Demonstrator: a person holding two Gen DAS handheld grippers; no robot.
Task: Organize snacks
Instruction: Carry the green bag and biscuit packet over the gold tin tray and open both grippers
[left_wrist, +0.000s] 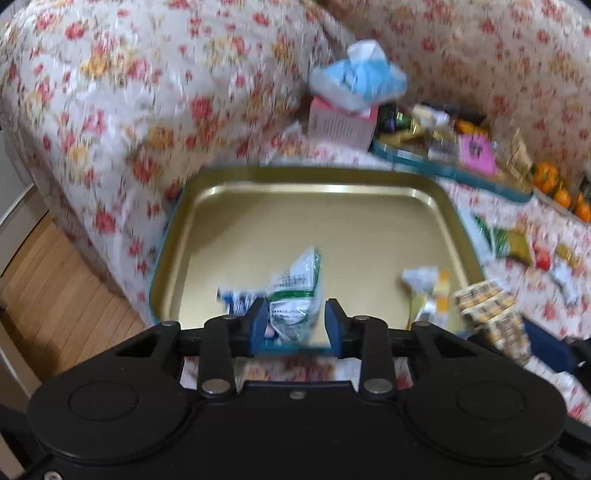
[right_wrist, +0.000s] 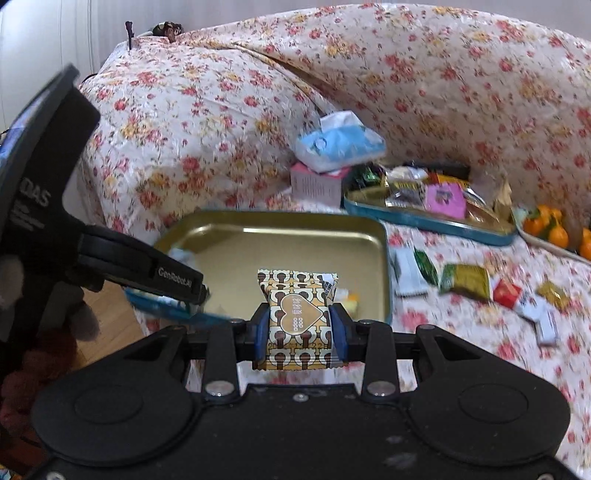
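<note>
Squarely between right hand-held gripper (right_wrist: 300, 328) pads, gold patterned snack packet (right_wrist: 297, 319), over gold tin tray (right_wrist: 384, 258)

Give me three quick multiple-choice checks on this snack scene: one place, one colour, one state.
1. Where does the blue tissue pack sit?
A. On the pink box
B. Inside the near gold tray
C. On the wooden floor

2. What colours is the packet at the right gripper?
A. Plain red
B. Brown and gold, patterned
C. Blue and white

3. What is the right gripper's state?
A. Open and empty
B. Out of view
C. Shut on the packet

Answers:
1. A: the pack rests on top of the box, behind the trays.
2. B: its wrapper shows a brown-and-gold pattern with a gold heart.
3. C: both blue pads press the packet's sides.
</note>
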